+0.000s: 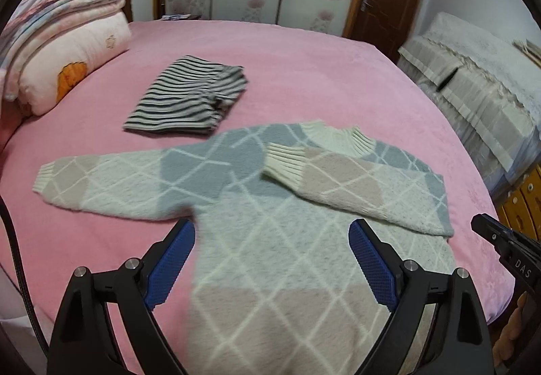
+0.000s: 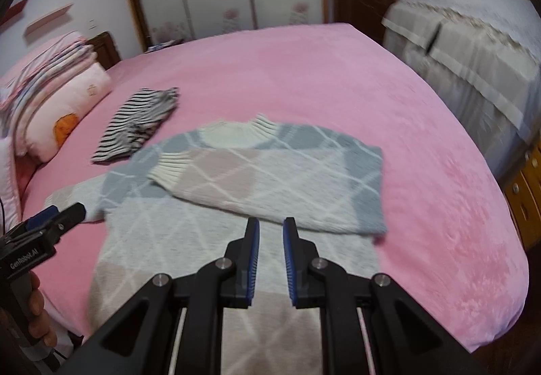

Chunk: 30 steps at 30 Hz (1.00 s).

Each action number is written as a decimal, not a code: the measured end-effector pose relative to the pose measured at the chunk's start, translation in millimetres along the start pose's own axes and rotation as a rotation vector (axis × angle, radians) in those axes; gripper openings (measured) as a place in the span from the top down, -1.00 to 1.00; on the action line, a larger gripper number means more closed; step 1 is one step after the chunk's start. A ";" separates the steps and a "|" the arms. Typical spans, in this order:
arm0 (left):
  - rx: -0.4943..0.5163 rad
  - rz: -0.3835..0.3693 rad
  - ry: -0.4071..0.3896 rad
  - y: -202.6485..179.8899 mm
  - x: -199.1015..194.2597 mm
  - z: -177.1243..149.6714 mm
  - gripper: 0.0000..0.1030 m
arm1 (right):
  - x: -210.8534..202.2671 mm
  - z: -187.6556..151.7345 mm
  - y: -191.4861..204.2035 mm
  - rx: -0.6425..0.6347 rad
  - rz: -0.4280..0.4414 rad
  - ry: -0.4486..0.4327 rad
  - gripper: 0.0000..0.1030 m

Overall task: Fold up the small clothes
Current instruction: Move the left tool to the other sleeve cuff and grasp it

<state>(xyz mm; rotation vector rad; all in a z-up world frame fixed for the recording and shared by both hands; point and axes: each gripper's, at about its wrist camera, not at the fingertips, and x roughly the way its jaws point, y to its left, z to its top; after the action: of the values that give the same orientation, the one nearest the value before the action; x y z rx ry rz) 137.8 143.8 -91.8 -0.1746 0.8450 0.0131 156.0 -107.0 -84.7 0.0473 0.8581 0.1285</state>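
Left tool [image 1: 272,229]: angled down above the sweater [image 1: 270,240], jaws spread wide, nothing between the blue ribbed pads [image 1: 169,260]. Right tool [image 2: 271,228]: angled down likewise, jaws nearly closed, a narrow gap, nothing held. Sweater: fuzzy knit, diamond pattern in grey-blue, cream and beige, ribbed cuffs; flat on the pink bed [image 1: 304,71], one sleeve [image 1: 321,179] folded across the chest. Striped garment [image 1: 189,98]: folded, just beyond the sweater.

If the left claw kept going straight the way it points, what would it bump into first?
Most likely the sweater's body: the left claw hangs open above it, angled down. How far above is unclear.
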 end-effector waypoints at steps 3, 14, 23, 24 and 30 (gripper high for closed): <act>-0.039 0.025 -0.012 34.6 -15.4 7.0 -0.78 | -4.0 8.8 36.3 -0.057 0.035 -0.019 0.70; -0.074 0.191 -0.090 143.8 -70.1 35.1 -0.78 | -12.5 43.2 168.3 -0.219 0.182 -0.090 0.70; -0.159 0.300 -0.096 218.5 -78.8 51.6 -0.90 | 0.0 55.8 257.0 -0.326 0.269 -0.113 0.70; -0.180 0.309 -0.082 231.0 -73.0 53.5 -0.90 | 4.8 56.4 266.0 -0.338 0.272 -0.113 0.70; -0.278 0.353 0.015 302.7 -30.5 54.5 -0.90 | 42.0 57.5 309.2 -0.398 0.269 -0.106 0.70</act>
<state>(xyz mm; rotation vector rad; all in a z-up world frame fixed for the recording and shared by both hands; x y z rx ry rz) 133.6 452.6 -78.5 -0.2849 0.8786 0.4620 197.7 205.6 -49.9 -0.2029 0.7048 0.5426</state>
